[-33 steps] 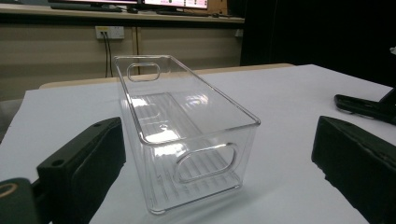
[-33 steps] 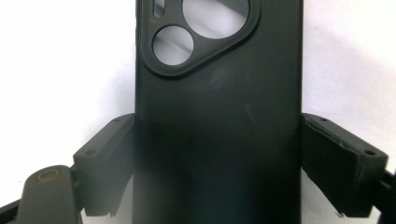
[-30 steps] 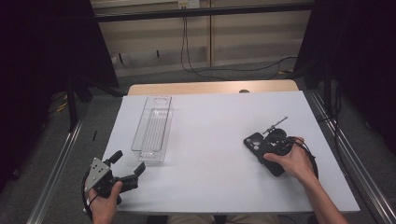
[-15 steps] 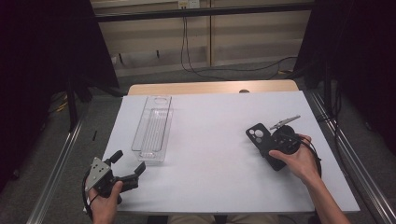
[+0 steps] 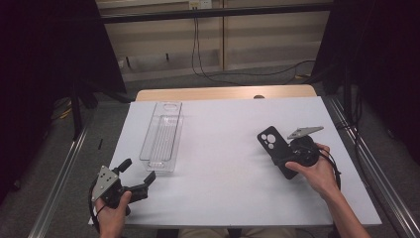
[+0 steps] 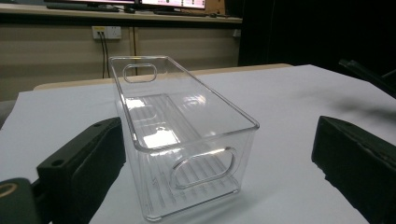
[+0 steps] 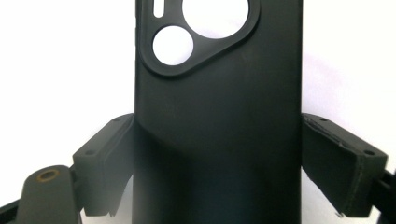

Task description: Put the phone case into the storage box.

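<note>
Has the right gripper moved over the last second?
Yes. The right gripper with the phone case drifted slightly up-table, away from the near table edge.

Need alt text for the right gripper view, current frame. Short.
A black phone case with round camera cutouts stands upright between the right gripper's two black jaws, which flank its sides against a bright white table. The case's lower end runs out of the bottom of the picture.

No legible text, labels, brands or nos. on anything in view.
</note>
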A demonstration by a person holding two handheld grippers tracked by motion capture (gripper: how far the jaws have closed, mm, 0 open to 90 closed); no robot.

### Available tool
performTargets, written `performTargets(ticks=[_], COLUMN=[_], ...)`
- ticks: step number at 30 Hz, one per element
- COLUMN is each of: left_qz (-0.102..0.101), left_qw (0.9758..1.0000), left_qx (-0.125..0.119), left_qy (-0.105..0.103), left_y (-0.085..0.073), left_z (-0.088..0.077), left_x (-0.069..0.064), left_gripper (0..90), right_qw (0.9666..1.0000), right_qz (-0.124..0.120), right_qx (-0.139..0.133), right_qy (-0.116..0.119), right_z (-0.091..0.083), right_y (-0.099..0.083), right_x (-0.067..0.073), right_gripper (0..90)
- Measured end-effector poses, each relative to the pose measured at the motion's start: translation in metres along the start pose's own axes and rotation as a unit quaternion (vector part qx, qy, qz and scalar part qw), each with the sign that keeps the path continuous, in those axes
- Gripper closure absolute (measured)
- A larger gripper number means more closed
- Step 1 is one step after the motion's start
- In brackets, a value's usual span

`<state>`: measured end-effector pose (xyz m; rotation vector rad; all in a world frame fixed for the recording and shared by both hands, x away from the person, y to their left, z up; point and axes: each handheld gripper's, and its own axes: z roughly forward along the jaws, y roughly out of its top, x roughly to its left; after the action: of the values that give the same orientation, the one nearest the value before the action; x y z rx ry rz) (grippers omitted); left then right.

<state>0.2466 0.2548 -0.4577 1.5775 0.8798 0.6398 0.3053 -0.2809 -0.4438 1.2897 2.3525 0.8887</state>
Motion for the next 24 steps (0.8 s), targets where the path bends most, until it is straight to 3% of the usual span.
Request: performTargets(ticks=[5, 7, 12, 16, 24], left_qz=[-0.005, -0.006, -0.009, -0.009, -0.007], left_qw=[1.0000, 0.9999, 0.9999, 0.9999, 0.9999], left_qx=[-0.005, -0.004, -0.010, -0.008, -0.007], left_qy=[0.007, 0.008, 0.010, 0.004, -0.001], left_y=[0.001, 0.001, 0.001, 0.002, 0.003], left_z=[0.001, 0.001, 0.003, 0.006, 0.004], left_x=[-0.001, -0.001, 0.000, 0.000, 0.001], left_gripper=[3.0, 2.9, 2.9, 2.9, 3.0], right_qw=[0.9992, 0.9989, 0.9964, 0.9928, 0.9820], right_qz=[-0.002, 0.008, 0.000, -0.002, -0.008], right_qx=[-0.038, -0.045, -0.084, -0.119, -0.187], right_qy=[0.011, 0.004, 0.010, 0.011, 0.021], right_z=[-0.003, -0.005, -0.008, -0.012, -0.015], right_y=[-0.001, -0.002, -0.004, -0.007, -0.014], right_x=[0.002, 0.003, 0.002, 0.003, 0.006], right_gripper=[15.0, 15.0, 15.0, 15.0, 15.0])
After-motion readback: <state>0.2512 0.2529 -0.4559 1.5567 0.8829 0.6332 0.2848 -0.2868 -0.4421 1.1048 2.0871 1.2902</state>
